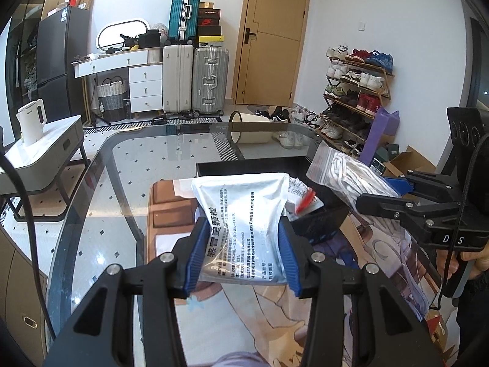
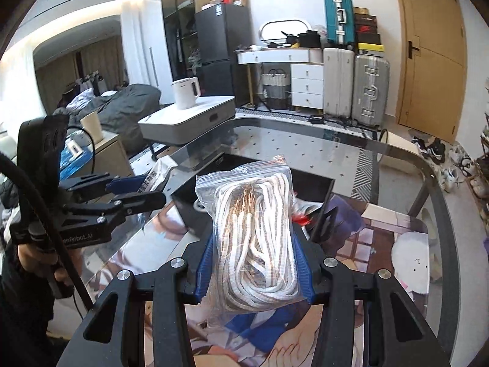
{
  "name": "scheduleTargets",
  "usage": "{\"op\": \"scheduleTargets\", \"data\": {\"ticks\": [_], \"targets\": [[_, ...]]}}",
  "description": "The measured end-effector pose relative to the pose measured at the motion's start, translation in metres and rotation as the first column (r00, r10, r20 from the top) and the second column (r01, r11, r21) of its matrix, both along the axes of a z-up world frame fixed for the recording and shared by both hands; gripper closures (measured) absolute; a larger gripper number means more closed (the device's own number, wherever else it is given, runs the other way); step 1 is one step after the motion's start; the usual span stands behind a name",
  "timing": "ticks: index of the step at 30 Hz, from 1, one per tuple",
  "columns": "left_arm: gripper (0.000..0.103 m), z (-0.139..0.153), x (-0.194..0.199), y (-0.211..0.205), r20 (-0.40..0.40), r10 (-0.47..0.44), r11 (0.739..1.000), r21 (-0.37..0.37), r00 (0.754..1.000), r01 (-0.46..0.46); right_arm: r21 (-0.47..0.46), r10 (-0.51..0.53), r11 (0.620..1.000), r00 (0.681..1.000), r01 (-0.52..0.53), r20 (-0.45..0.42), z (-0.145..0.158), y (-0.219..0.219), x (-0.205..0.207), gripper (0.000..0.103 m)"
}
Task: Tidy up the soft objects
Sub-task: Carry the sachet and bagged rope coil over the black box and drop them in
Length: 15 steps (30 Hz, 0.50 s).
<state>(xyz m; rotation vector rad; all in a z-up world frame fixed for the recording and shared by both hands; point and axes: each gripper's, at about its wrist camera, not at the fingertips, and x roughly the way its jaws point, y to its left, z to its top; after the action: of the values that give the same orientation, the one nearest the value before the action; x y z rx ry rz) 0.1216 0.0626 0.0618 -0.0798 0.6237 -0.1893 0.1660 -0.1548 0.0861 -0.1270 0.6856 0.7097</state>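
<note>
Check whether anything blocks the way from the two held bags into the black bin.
Nothing visible does. The white foil pouch and clear zip bag of white cord hang by the open black bin, which already holds small packets.

White foil pouch (image 1: 244, 223): flat, soft, slightly crumpled, black printed text on its face; held off the tabletop between the blue pads of the left gripper (image 1: 241, 257), long axis pointing away toward the black bin (image 1: 244, 165).

Clear zip bag (image 2: 256, 238): stuffed with coiled white-and-grey cord, bulging; pinched between the pads of the right gripper (image 2: 255, 270), sealed top edge pointing toward the bin.

Black bin: open-topped, rectangular, resting on the printed mat (image 2: 397, 232); holds a small packet with red marking (image 1: 305, 198).
</note>
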Motion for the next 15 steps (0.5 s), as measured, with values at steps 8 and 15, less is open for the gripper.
{"op": "scheduleTargets", "data": {"ticks": [8,15], "targets": [[0.059,0.003,0.018,0.001,0.011,0.001,1.0,0.001,1.0,-0.001,0.006,-0.063,0.998,0.998,0.063,-0.005,0.001,-0.003,0.019,0.057],[0.059,0.004,0.037,-0.004,0.012,-0.013,1.0,0.007,1.0,0.012,-0.014,-0.067,0.998,0.998,0.066,-0.016,-0.001,0.009,0.039,0.057]]}}
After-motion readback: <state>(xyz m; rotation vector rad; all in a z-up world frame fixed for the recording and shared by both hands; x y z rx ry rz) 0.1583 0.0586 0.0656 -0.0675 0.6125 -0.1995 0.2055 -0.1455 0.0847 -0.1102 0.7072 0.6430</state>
